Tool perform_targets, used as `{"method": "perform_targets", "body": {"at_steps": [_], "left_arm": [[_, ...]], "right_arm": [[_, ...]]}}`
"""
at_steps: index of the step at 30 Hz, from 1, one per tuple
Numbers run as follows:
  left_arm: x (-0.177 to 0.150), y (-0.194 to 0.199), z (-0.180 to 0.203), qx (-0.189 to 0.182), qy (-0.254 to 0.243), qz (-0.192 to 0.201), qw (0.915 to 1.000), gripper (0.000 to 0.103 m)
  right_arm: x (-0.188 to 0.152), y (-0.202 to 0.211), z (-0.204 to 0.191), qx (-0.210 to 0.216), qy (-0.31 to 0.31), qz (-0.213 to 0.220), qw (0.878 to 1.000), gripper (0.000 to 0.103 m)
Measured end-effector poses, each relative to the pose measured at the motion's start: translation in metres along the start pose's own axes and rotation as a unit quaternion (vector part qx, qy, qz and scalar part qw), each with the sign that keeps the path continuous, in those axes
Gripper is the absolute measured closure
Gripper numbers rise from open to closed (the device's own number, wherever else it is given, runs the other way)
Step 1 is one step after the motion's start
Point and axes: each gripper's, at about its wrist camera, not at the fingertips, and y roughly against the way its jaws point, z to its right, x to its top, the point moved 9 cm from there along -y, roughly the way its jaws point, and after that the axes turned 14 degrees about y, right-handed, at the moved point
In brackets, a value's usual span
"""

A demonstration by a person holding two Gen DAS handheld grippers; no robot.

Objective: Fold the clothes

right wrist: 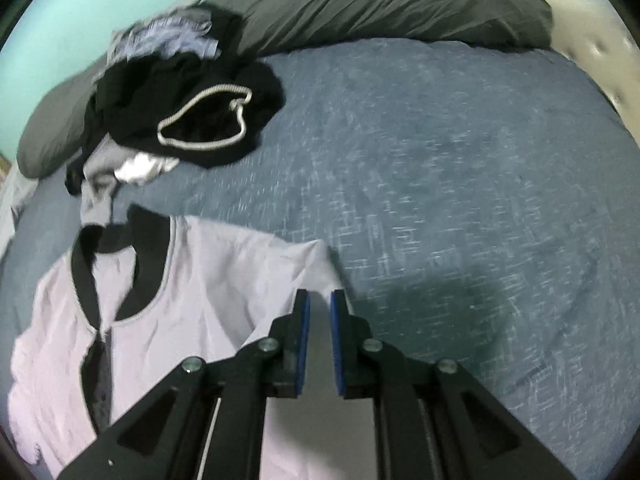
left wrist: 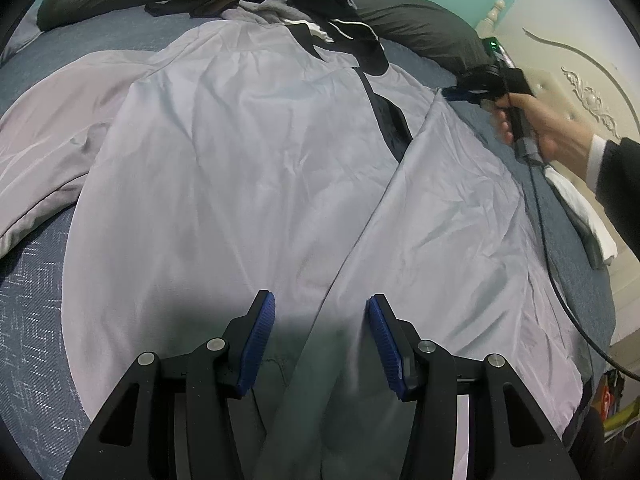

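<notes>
A pale lilac jacket (left wrist: pixel 240 160) with black collar trim (right wrist: pixel 148 280) lies spread flat, front up, on the blue bedcover (right wrist: pixel 460 200). My left gripper (left wrist: pixel 320 312) hovers open above the jacket's lower part, straddling the front seam, with nothing between its blue pads (left wrist: pixel 256 344). My right gripper (right wrist: pixel 319 300) is at the jacket's right shoulder edge (right wrist: pixel 316 252); its jaws are nearly closed with lilac fabric between them. The left wrist view shows that right gripper (left wrist: pixel 456 92), held by a hand (left wrist: pixel 552 128), at the same edge. The jacket's left sleeve (left wrist: pixel 44 152) spreads out sideways.
A heap of dark and grey clothes (right wrist: pixel 180 92) with a white drawstring sits beyond the collar. Dark grey pillows (right wrist: pixel 380 0) line the bed's head. A cream headboard (left wrist: pixel 580 80), a black cable (left wrist: pixel 540 220) and a white cloth (left wrist: pixel 580 208) are at the right.
</notes>
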Motion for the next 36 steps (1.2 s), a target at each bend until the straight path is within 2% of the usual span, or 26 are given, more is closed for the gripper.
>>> {"method": "perform_targets", "body": {"at_steps": [6, 8, 12, 15, 22, 31, 36], "left_arm": [[0.003, 0.005, -0.002, -0.012, 0.017, -0.001, 0.9998, 0.050], [0.004, 0.008, -0.002, -0.010, 0.019, 0.001, 0.9998, 0.050], [0.007, 0.011, -0.003, -0.009, 0.024, 0.005, 0.9997, 0.050], [0.010, 0.016, -0.004, -0.010, 0.028, 0.010, 0.9995, 0.050], [0.018, 0.030, -0.007, -0.012, 0.035, 0.023, 0.9991, 0.050], [0.017, 0.045, -0.021, 0.001, 0.049, 0.033, 0.9983, 0.050], [0.014, 0.069, -0.031, 0.013, 0.061, 0.038, 0.9973, 0.050]], "right_arm": [[0.000, -0.030, -0.022, 0.018, 0.009, -0.033, 0.999, 0.093], [0.003, -0.024, -0.022, 0.020, 0.010, -0.014, 1.000, 0.093], [0.011, 0.010, -0.001, 0.021, -0.022, 0.050, 0.998, 0.093], [0.002, 0.018, 0.010, 0.021, -0.032, 0.034, 0.999, 0.093], [-0.047, 0.061, 0.004, 0.073, -0.057, 0.030, 0.995, 0.093], [-0.125, 0.132, -0.050, 0.135, -0.051, 0.049, 0.988, 0.093], [-0.162, 0.161, -0.075, 0.160, -0.050, 0.054, 0.984, 0.091]]}}
